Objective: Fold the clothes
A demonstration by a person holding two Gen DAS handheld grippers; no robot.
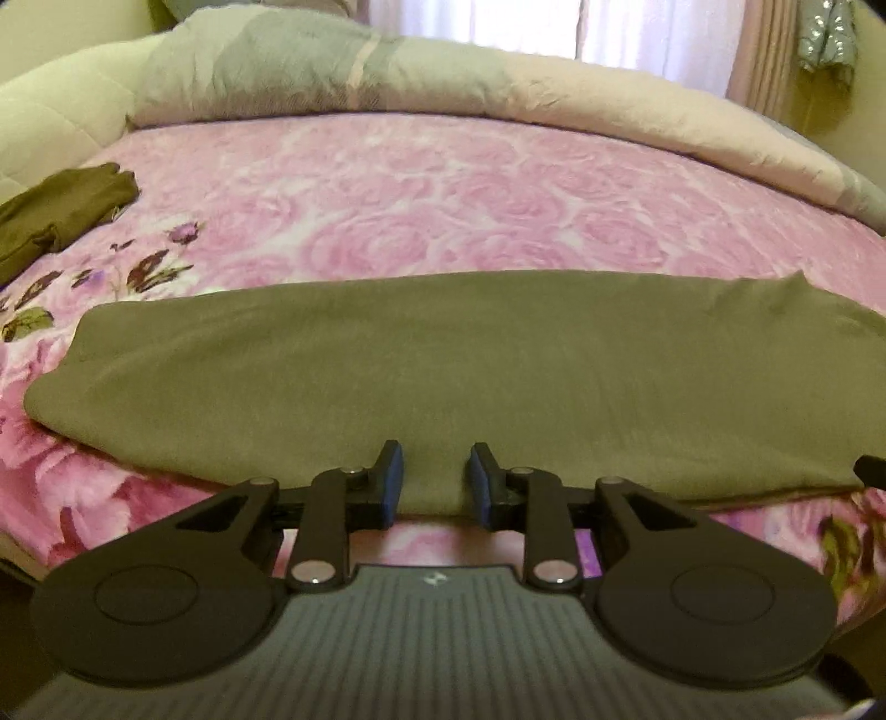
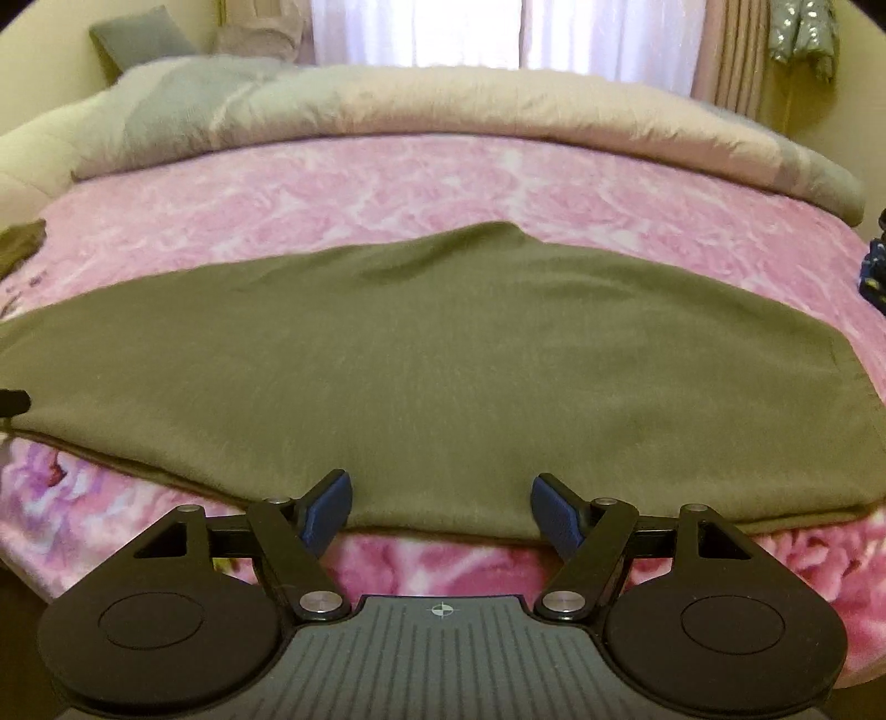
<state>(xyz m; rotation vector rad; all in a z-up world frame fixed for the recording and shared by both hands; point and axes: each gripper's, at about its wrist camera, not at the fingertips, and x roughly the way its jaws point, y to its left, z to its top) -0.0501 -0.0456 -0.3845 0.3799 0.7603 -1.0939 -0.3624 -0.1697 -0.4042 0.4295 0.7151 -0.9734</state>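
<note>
Bed with pink rose blanket point(image 1: 443, 183), rolled grey-beige duvet point(image 2: 443, 105) far ahead, curtained window point(image 2: 421, 27) behind. Olive garment point(image 2: 421, 360) spread flat, near hem right at both tips. Left hand-held gripper point(image 1: 434, 479) jaws apart; right hand-held gripper point(image 2: 440, 509) wider apart. Darker folded cloth point(image 1: 61, 205) far left.

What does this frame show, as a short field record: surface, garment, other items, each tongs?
surface: pink rose blanket on a bed
garment: olive cloth spread flat, near edge at the tongs
other clothing: darker olive piece at far left
bedding: rolled duvet behind
left tongs: open, at cloth's near edge
right tongs: open wider, at the same edge
</note>
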